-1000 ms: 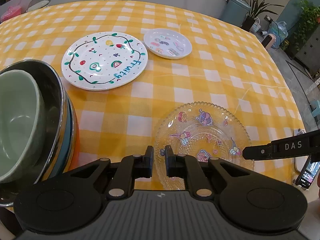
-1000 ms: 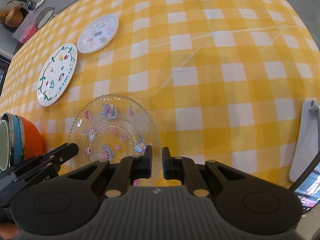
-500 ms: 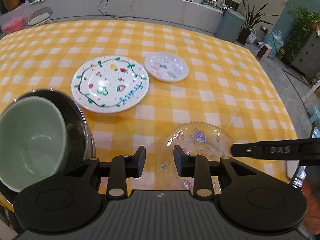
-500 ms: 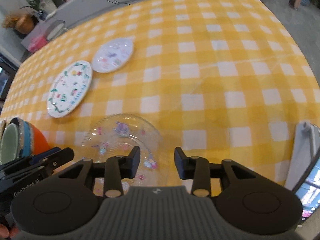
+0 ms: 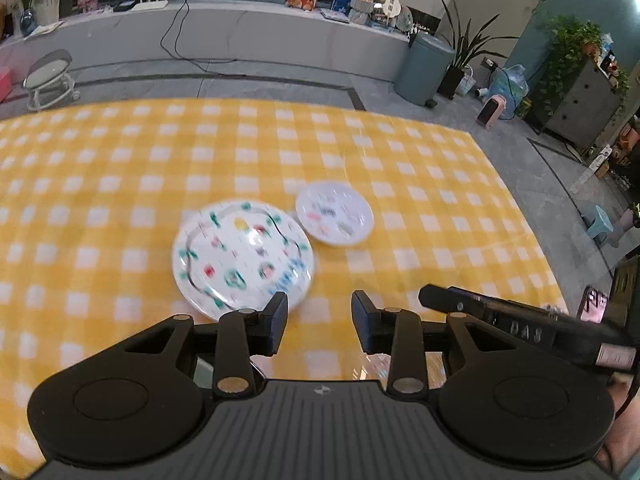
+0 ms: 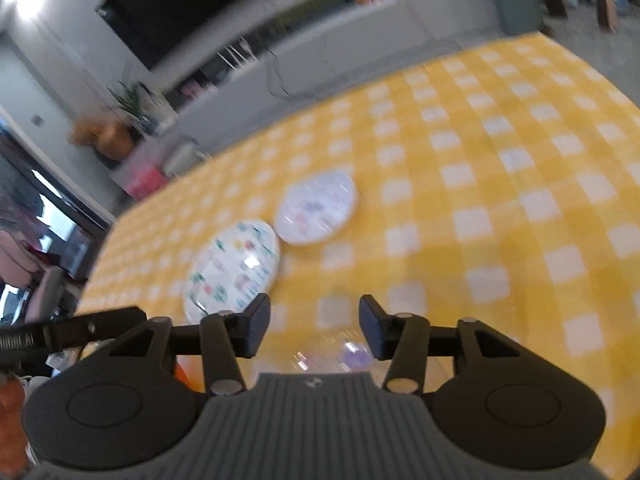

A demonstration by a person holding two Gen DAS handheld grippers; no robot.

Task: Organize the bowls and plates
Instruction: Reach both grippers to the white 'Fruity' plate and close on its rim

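Note:
A large white plate (image 5: 242,258) with fruit drawings lies mid-table on the yellow checked cloth, and a small white plate (image 5: 335,214) lies just beyond it to the right. My left gripper (image 5: 319,324) hovers above the cloth in front of them. Its jaws are opening with nothing between them. In the right wrist view both plates show again, large plate (image 6: 234,268) and small plate (image 6: 318,208). My right gripper (image 6: 314,328) is also opening and holds nothing. A clear glass plate (image 6: 340,354) with cartoon prints lies under it, mostly hidden by the gripper body.
The right gripper's finger (image 5: 500,320) reaches in from the right of the left wrist view. A sliver of the orange bowl (image 6: 182,370) peeks out left of the glass plate. Beyond the table's far edge are a grey counter (image 5: 240,36) and a bin (image 5: 426,68).
Both grippers went from nearly shut at the glass plate's near rim to open. Both rose and tilted up. The bowl stack dropped out of the left wrist view.

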